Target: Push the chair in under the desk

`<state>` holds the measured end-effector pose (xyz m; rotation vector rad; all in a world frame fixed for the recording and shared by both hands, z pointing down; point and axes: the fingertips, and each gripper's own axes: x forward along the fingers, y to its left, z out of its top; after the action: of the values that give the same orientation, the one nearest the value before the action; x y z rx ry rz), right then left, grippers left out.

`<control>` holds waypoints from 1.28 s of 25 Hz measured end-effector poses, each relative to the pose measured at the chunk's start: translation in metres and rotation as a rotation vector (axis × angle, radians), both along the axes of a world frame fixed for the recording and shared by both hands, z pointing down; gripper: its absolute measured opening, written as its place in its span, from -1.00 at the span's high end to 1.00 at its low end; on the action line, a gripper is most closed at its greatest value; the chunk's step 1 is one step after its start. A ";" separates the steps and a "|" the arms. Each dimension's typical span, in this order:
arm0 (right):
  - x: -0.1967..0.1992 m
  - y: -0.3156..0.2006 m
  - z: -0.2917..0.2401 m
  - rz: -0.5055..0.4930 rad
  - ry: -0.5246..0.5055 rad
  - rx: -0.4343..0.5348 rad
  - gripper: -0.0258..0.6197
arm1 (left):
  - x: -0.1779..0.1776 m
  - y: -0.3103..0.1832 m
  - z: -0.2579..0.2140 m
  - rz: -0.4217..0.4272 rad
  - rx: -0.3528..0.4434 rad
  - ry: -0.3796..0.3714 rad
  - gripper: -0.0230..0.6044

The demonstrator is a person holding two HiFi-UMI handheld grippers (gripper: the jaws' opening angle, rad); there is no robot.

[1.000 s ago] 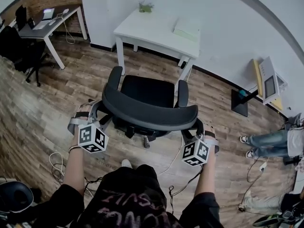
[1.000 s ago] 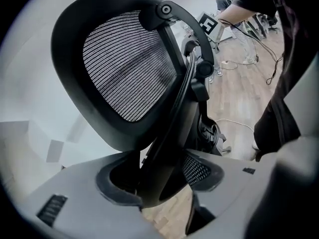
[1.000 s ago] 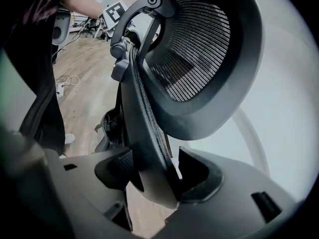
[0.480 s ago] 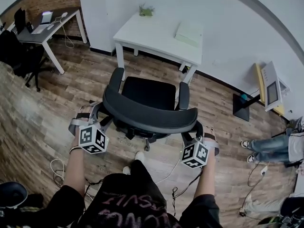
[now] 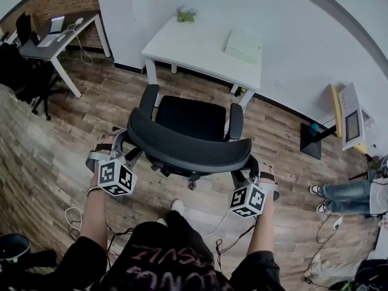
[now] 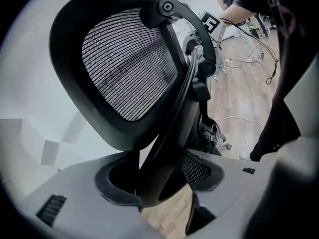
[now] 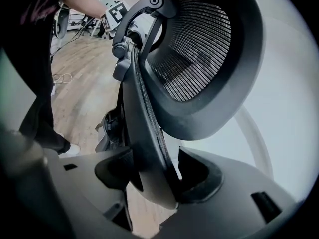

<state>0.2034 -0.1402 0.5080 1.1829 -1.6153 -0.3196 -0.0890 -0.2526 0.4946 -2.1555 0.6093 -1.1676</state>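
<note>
A black office chair [image 5: 189, 117] stands on the wood floor just in front of the white desk [image 5: 193, 48], its seat facing the desk. My left gripper [image 5: 123, 142] is shut on the left edge of the chair's curved backrest [image 5: 182, 148]. My right gripper [image 5: 250, 163] is shut on the backrest's right edge. In the left gripper view the jaws [image 6: 159, 180] pinch the backrest's rim below the mesh [image 6: 127, 63]. In the right gripper view my right gripper [image 7: 159, 176] clamps the rim under the mesh [image 7: 197, 49].
A pale green book [image 5: 242, 41] and a small plant [image 5: 186, 16] sit on the white desk. A second desk [image 5: 57, 35] with another black chair [image 5: 24, 71] is at far left. Cables [image 5: 73, 218] trail on the floor. A person's legs [image 5: 348, 193] and a black stand [image 5: 315, 141] are at right.
The chair and both grippers have moved forward toward the white desk; the person's foot has stepped up behind the chair.
</note>
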 end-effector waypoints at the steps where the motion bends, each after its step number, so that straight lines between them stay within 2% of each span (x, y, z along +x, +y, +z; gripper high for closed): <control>1: 0.003 -0.005 0.000 0.000 -0.001 0.002 0.09 | 0.003 -0.005 0.000 -0.001 -0.002 -0.002 0.07; 11: 0.017 -0.052 0.000 -0.022 0.005 0.008 0.10 | 0.016 -0.050 0.001 -0.022 -0.008 -0.006 0.07; 32: 0.016 -0.149 0.003 0.026 0.007 -0.014 0.12 | 0.023 -0.168 0.003 0.037 -0.001 -0.009 0.07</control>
<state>0.2195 -0.2890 0.5114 1.1900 -1.5924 -0.2944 -0.0659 -0.4203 0.4977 -2.1527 0.5625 -1.1574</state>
